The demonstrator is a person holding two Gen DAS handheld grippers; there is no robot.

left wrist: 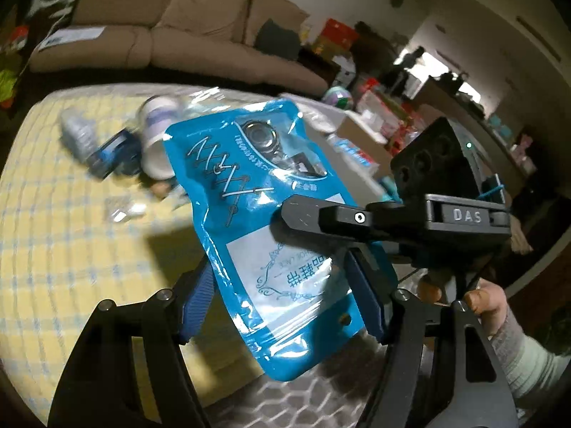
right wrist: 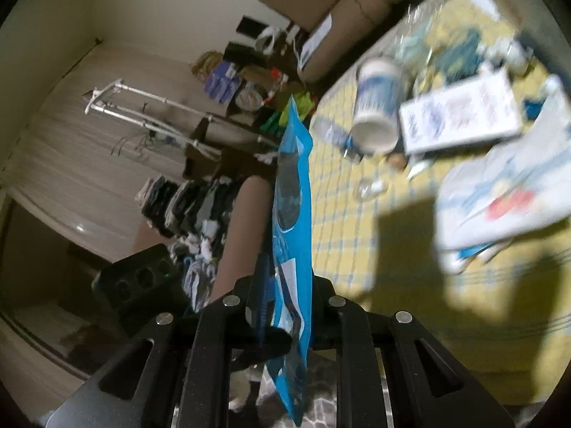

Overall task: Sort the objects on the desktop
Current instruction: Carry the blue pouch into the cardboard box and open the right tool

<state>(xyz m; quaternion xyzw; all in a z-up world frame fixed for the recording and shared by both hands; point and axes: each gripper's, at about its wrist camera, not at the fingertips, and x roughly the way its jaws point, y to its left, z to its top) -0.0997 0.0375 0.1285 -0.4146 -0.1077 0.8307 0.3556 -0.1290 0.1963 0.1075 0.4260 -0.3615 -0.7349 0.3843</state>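
A blue plastic pouch point(left wrist: 249, 214) with white lettering and a metal part inside hangs in the air above the yellow checked table point(left wrist: 71, 249). My right gripper point(left wrist: 303, 214) is shut on its edge; in the right wrist view the pouch point(right wrist: 292, 214) stands edge-on between the closed fingers of the right gripper point(right wrist: 289, 306). My left gripper point(left wrist: 282, 296) is open, its blue pads point(left wrist: 196, 303) on either side of the pouch's lower part, not pressing it.
On the table lie a white jar point(right wrist: 374, 107) on its side, a plastic bottle point(left wrist: 76, 135), a small blue box point(left wrist: 114, 153), a white flat box point(right wrist: 460, 114), a printed bag point(right wrist: 506, 192) and small bits. A beige sofa point(left wrist: 160, 35) stands behind.
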